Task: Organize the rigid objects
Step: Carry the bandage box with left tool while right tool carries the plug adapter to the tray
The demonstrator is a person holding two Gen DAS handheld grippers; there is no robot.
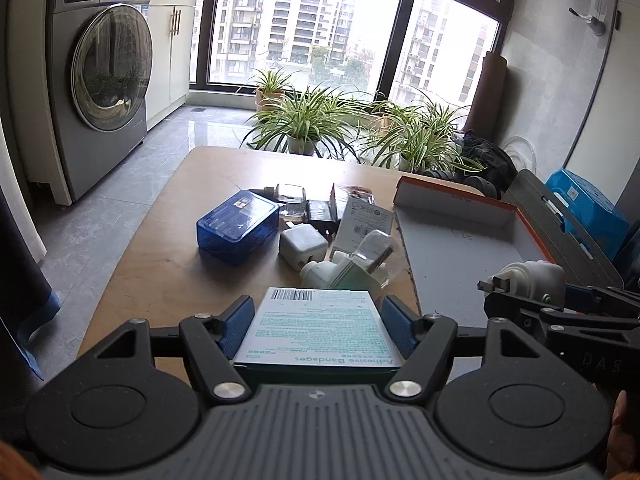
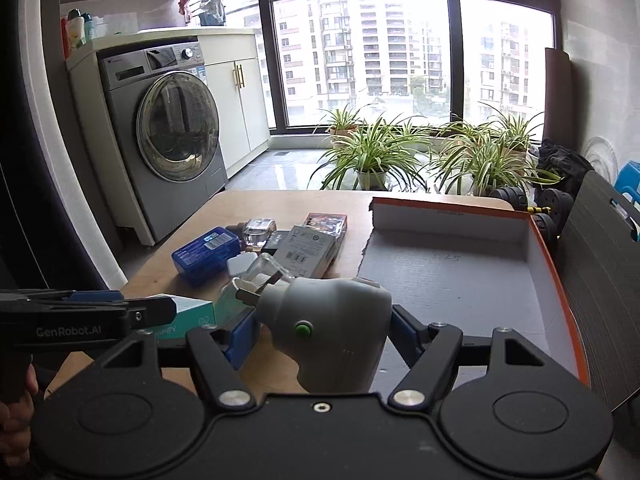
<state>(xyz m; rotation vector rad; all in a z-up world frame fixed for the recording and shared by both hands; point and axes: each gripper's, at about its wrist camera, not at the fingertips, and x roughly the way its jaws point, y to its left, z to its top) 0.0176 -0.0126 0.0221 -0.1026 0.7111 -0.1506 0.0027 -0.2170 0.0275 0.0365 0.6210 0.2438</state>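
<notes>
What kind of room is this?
Probably a home laundry balcony high in an apartment block: a front-loading washing machine beside cupboards, potted plants along a floor-length window facing tower blocks.

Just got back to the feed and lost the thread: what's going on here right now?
A person is sorting small items off a wooden table with two handheld grippers. The left gripper is clamped on a flat teal-and-white adhesive bandage box. The right gripper grips a grey plug-in device with a green button, beside the empty orange-rimmed cardboard tray. A blue plastic case, white chargers and other small boxes remain piled on the table.
</notes>
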